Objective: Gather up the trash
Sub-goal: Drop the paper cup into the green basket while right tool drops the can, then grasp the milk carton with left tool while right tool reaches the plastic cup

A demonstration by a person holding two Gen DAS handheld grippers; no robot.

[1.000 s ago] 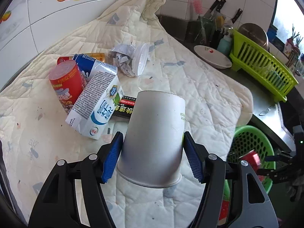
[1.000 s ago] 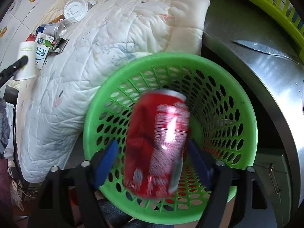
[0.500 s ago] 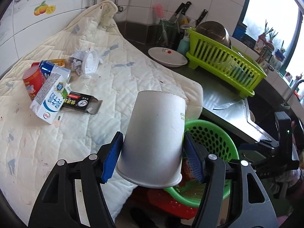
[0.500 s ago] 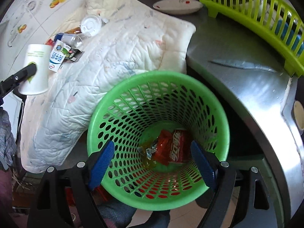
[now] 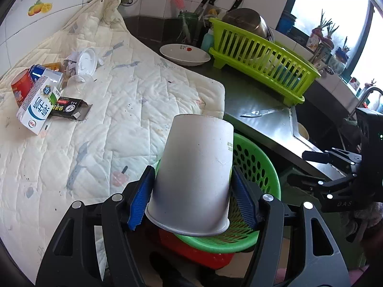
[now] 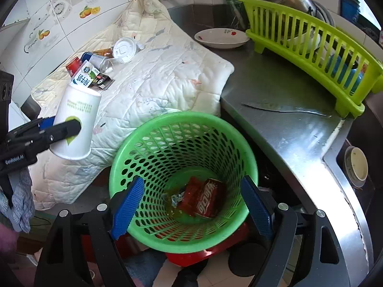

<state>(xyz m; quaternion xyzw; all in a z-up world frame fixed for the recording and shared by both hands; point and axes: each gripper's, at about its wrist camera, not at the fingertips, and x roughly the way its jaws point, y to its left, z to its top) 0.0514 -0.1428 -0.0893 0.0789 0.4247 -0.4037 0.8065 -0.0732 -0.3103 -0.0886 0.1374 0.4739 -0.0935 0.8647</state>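
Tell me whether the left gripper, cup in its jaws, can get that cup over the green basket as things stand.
Probably yes. The left gripper holds the paper cup near the green basket, whose mouth is uncovered; the right gripper hangs open above it, empty.

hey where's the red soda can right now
The red can lies on its side at the bottom of the green basket, beside a crumpled wrapper, seen in the right wrist view between the open right gripper.
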